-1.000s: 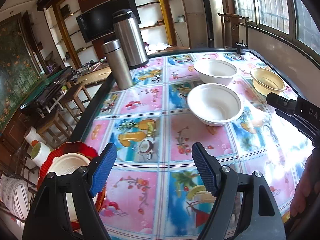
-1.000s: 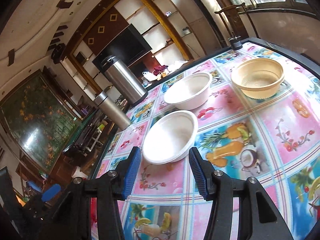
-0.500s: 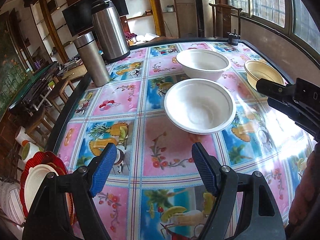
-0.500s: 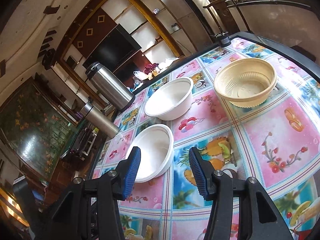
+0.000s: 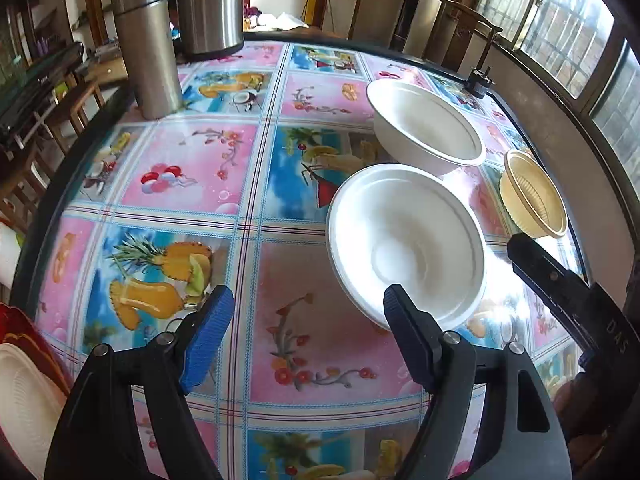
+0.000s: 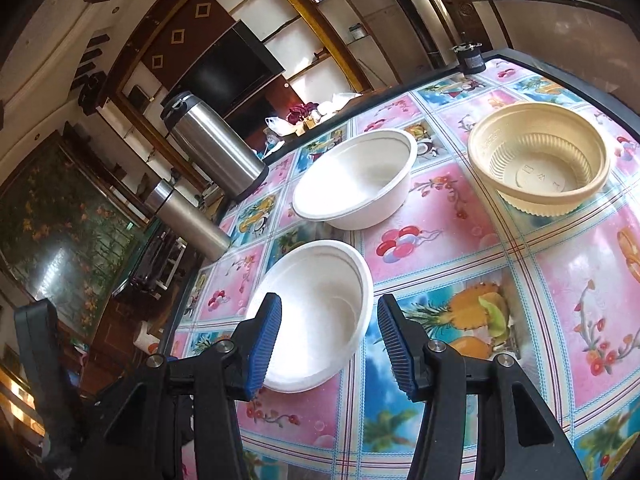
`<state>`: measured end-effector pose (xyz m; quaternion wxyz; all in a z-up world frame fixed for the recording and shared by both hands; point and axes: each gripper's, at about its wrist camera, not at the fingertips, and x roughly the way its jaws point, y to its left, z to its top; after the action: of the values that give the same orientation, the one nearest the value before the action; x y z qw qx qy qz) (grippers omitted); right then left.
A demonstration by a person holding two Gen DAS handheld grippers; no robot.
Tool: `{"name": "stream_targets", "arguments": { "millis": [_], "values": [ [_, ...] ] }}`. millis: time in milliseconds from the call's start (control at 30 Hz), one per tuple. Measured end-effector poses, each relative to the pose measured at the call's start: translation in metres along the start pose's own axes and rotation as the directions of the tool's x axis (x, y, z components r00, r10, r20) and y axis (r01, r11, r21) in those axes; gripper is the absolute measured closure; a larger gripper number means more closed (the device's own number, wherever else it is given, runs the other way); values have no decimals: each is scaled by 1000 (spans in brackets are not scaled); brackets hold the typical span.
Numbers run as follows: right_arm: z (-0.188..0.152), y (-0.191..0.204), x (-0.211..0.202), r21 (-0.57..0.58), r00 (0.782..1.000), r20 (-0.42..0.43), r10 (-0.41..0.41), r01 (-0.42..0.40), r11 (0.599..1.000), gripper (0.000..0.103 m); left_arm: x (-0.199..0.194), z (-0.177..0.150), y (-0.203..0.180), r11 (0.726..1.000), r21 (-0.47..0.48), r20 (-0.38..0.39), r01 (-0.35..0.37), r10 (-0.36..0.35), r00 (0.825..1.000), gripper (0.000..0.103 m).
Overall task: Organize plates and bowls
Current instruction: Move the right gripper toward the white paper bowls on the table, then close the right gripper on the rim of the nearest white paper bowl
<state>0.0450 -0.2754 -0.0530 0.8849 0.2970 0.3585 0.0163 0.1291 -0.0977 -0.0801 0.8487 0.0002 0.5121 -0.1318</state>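
A near white bowl (image 5: 404, 240) (image 6: 316, 312) sits on the fruit-print table. A second white bowl (image 5: 424, 128) (image 6: 356, 180) stands behind it, and a beige ribbed bowl (image 5: 532, 196) (image 6: 540, 164) to the right. My left gripper (image 5: 308, 336) is open and empty, its right finger at the near bowl's front rim. My right gripper (image 6: 328, 336) is open, its jaws astride the near bowl's right rim without closing on it. A white plate on a red plate (image 5: 24, 384) shows at the left edge.
Two steel flasks (image 5: 148, 44) (image 5: 210, 4) stand at the table's far left. A small black object (image 5: 478, 82) sits on the far right rim. The table's dark edge (image 5: 48, 196) curves along the left; stools and chairs stand beyond it.
Both grippers moved forward toward the near white bowl. It now sits larger, with the right gripper's jaws around its rim. The plates slid to the left edge of the left view.
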Motion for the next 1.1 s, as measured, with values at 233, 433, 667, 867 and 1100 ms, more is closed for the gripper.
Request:
{"name": "stream_targets", "arguments": {
  "millis": [233,433,667,867,1100],
  "values": [
    [2,-16,12,41,997,-44,61,-59,997,50,19,16,4,991,-93,-52,95,-100,994,26],
    [1,-30,25,126,987,-95,127,-115,985,50,28,24,-2,987,-99,-89,125,-134,987,26],
    [-1,-37,39,186,978,-126,167,-142,972,56,30,27,4,988,-113,-101,109,-120,988,26],
    [0,-37,38,196,980,-114,163,-139,971,72,28,28,5,988,-114,-98,104,-115,988,26],
    [-2,-41,40,205,980,-121,157,-130,970,83,24,28,2,993,-91,-81,69,-76,994,35]
  ]
}}
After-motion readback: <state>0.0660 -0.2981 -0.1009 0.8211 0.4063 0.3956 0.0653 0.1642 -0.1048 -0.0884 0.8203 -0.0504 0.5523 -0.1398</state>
